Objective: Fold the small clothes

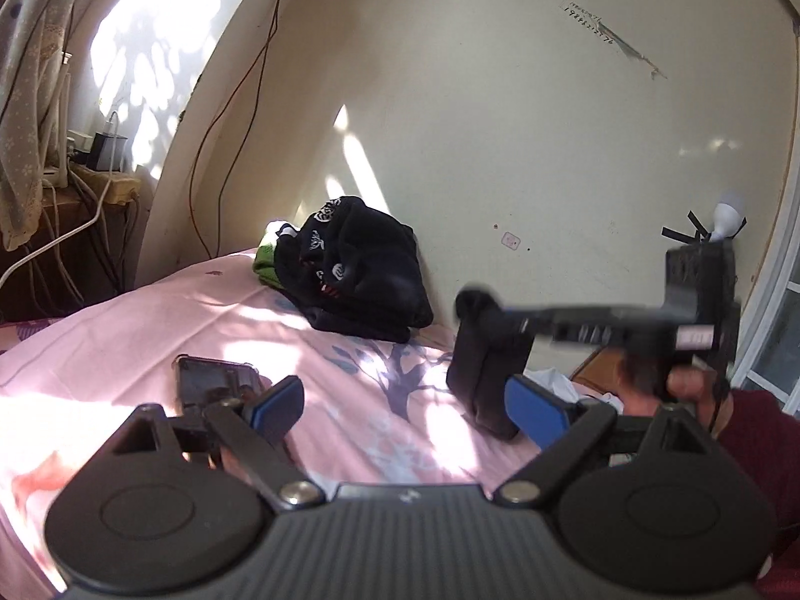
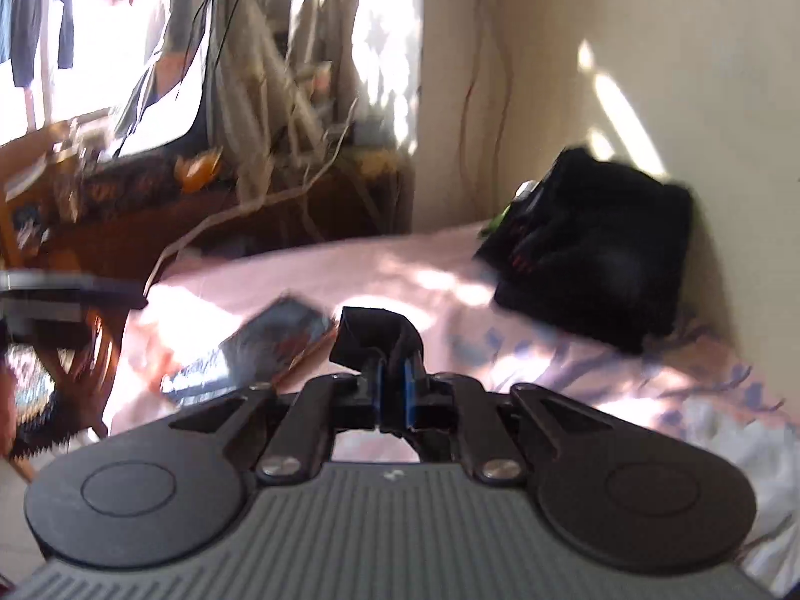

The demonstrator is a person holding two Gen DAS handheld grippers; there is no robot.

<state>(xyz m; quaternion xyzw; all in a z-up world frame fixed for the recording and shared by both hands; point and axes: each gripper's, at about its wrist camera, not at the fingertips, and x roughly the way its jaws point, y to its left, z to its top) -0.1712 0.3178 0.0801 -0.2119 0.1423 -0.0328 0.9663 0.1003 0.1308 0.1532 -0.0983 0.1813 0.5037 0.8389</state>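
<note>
A small black cloth [image 1: 487, 375], folded, hangs above the pink bed sheet [image 1: 150, 330] from my right gripper [image 1: 475, 305], which reaches in from the right. In the right wrist view the right gripper [image 2: 393, 380] is shut on that black cloth [image 2: 375, 332], which bunches up over the blue pads. My left gripper [image 1: 407, 407] is open with nothing between its blue pads [image 1: 277, 402]. It hovers over the sheet just left of the hanging cloth. A pile of dark folded clothes [image 1: 360, 275] lies against the wall, also visible as the dark pile [image 2: 595, 250].
A phone [image 1: 215, 380] lies on the sheet by the left finger, seen too as the phone [image 2: 280, 345]. A green garment [image 1: 265, 260] sits under the pile. A hand [image 1: 675, 385] in a maroon sleeve holds the right gripper. Cables and a cluttered table [image 2: 150, 185] stand beyond the bed.
</note>
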